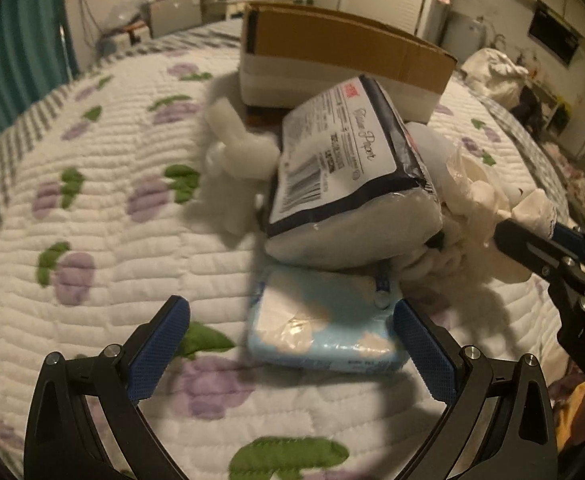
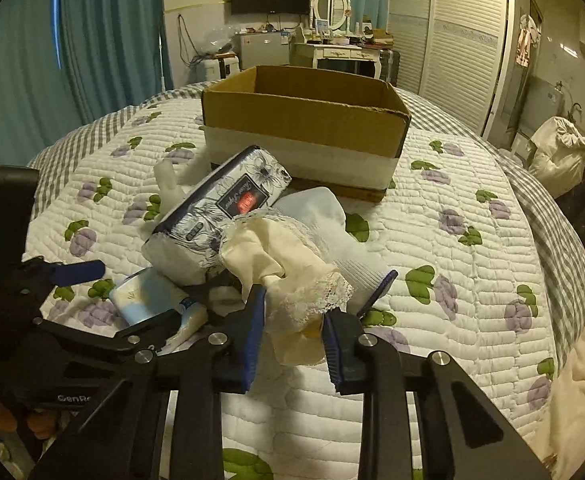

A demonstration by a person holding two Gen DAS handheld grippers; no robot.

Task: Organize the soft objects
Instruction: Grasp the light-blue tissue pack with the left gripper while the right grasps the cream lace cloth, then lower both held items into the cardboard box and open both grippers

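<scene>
A pile of soft things lies on the quilted bed in front of an open cardboard box. A dark-edged tissue pack leans on a light blue tissue pack. A white plush piece lies to the left. My left gripper is open, its pads on either side of the blue pack's near end. My right gripper is shut on a cream lace-trimmed cloth, beside a white sock.
The bed's quilt has purple and green patches and a grey checked border. Teal curtains hang at the left. A dresser with a mirror and wardrobe doors stand beyond the bed. A white bag sits at the right.
</scene>
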